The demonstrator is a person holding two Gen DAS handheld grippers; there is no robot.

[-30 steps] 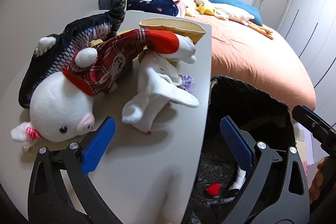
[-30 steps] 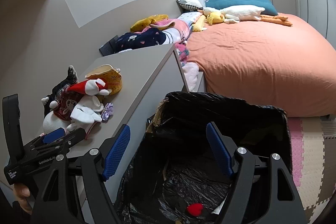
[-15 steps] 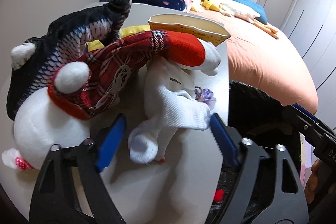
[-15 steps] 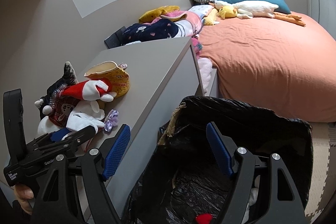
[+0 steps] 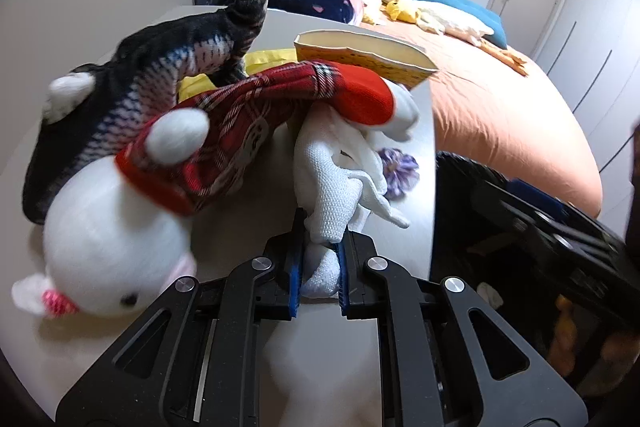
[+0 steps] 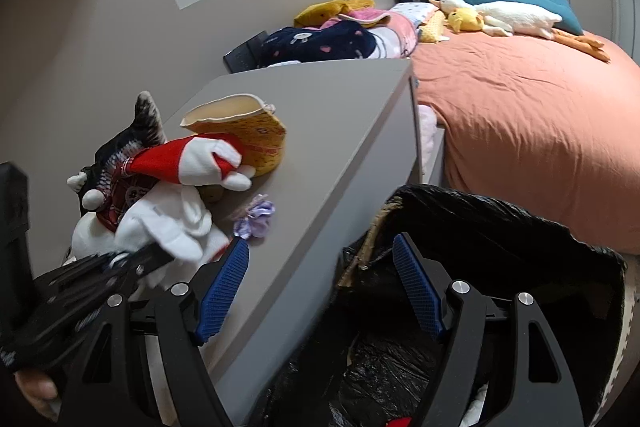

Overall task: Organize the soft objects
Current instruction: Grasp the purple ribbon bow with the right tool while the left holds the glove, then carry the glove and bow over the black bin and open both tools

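On the grey tabletop [image 5: 332,355] lies a heap of soft things. My left gripper [image 5: 318,269] is shut on the toe end of a white sock [image 5: 332,187], which also shows in the right wrist view [image 6: 176,227]. Beside it lie a white plush pig [image 5: 112,251], a red plaid sock [image 5: 256,119] and a dark fish plush [image 5: 152,67]. A small purple scrunchie [image 5: 398,169] rests near the table's right edge. My right gripper [image 6: 320,287] stands open over the rim of the black-lined bin [image 6: 500,239], holding nothing.
A yellow fabric pouch [image 6: 248,131] stands behind the heap. The bin [image 5: 520,227] sits just right of the table edge, with a red item [image 6: 398,422] at its bottom. A bed with an orange cover [image 6: 532,115], pillows and plush toys lies beyond.
My left gripper moved forward to the white sock and shut on its toe end. The right gripper shifted slightly nearer the table and stayed open.
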